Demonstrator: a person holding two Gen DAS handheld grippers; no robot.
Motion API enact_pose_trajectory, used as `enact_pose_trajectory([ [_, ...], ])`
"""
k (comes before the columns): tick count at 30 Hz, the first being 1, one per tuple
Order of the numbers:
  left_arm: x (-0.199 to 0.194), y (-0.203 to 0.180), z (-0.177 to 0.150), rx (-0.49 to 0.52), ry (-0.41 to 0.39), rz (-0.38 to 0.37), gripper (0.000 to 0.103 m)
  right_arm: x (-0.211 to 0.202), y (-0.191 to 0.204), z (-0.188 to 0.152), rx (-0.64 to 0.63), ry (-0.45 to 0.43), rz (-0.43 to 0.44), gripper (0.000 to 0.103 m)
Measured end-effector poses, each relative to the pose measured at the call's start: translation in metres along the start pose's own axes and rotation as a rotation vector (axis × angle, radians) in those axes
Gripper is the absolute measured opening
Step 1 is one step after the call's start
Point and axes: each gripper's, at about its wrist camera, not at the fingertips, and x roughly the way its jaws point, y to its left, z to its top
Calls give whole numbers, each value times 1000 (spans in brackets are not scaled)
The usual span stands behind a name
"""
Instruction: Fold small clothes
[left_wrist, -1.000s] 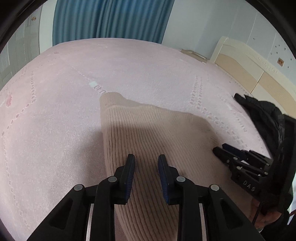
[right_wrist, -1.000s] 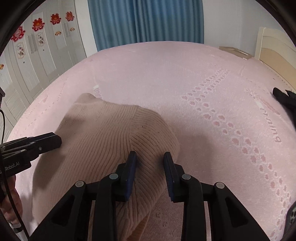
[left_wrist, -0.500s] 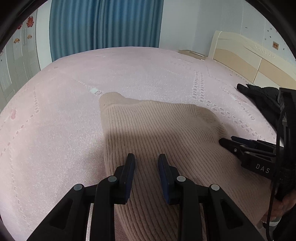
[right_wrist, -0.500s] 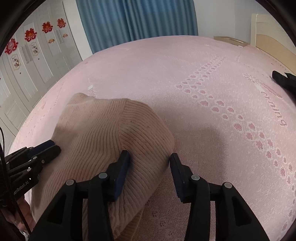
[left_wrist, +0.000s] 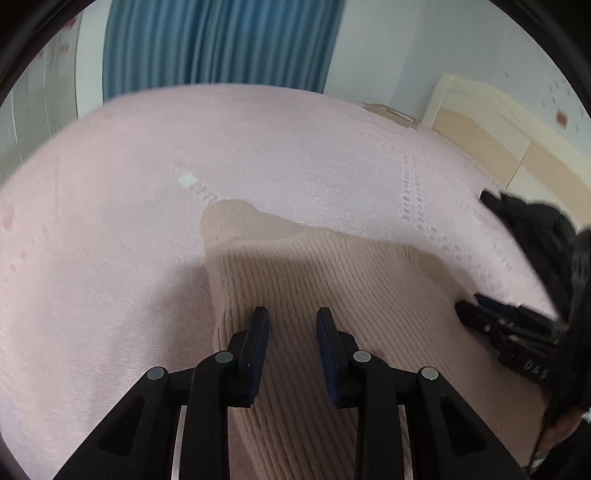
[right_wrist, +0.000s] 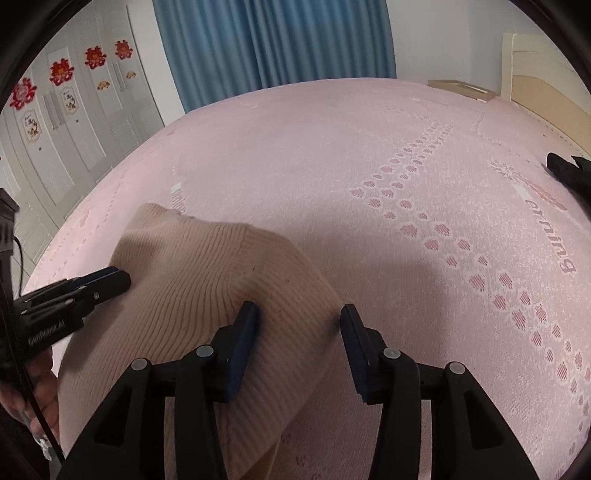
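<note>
A beige ribbed knit garment (left_wrist: 332, 288) lies folded on the pink bedspread (left_wrist: 110, 258). My left gripper (left_wrist: 291, 317) hovers over its left part, its jaws a moderate gap apart with nothing between them. My right gripper (right_wrist: 299, 312) is open wide over the garment's right edge (right_wrist: 207, 288), holding nothing. In the left wrist view the right gripper (left_wrist: 491, 317) shows at the garment's right side. In the right wrist view the left gripper (right_wrist: 110, 280) shows at its left side.
A black garment (left_wrist: 535, 229) lies at the right of the bed, also seen in the right wrist view (right_wrist: 569, 173). A cream headboard (left_wrist: 498, 140) stands at the far right. Blue curtains (right_wrist: 273, 44) and white wardrobe doors (right_wrist: 55, 122) are beyond the bed.
My right gripper has opened wide and let go of the garment's edge, which now lies flatter. My left gripper stays over the garment with its gap unchanged.
</note>
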Motion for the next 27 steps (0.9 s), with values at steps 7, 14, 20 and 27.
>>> enact_pose_trajectory([
  [7, -13, -7, -13, 24, -6, -6, 32, -24, -8, -5, 62, -3, 57, 45],
  [14, -51, -15, -40, 2, 8, -49, 36, -78, 11, -45, 75, 7, 139, 45],
  [20, -75, -2, -73, -74, 37, -86, 37, -65, 23, -55, 81, 76, 153, 14],
  [27, -80, -3, -89, -59, 60, -142, 38, -102, 7, -61, 112, -137, 173, 11],
])
